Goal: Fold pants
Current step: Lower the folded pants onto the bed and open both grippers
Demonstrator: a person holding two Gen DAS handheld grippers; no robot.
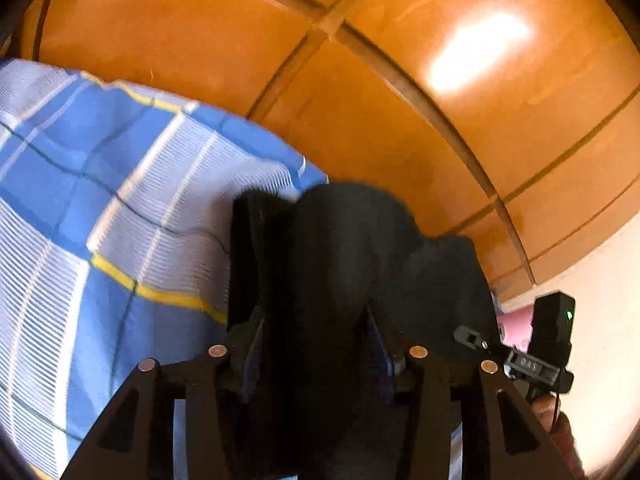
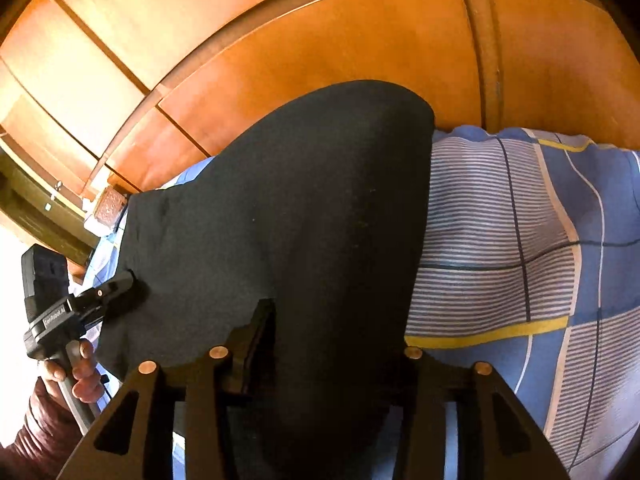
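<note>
Above the checked bedsheet (image 2: pixel 520 240), both tongs, left (image 1: pixel 340 240) and right (image 2: pixel 332 320), pinched the black pants (image 2: pixel 300 200), lifted mid-fold; next, probably lay the held edge over.

One pair of black pants (image 2: pixel 304 208). One blue checked bedsheet (image 2: pixel 520 240). Two grippers: left (image 2: pixel 120 292), right (image 1: pixel 476 340). One wooden wardrobe (image 1: pixel 360 80) behind.

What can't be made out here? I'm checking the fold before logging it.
- Left gripper fingertips: left wrist view, wrapped in the black pants.
- Right gripper fingertips: right wrist view, draped by pants.
- Pants' full shape: cut off at both views' bottom edges.
- Bedsheet beneath: covered.
</note>
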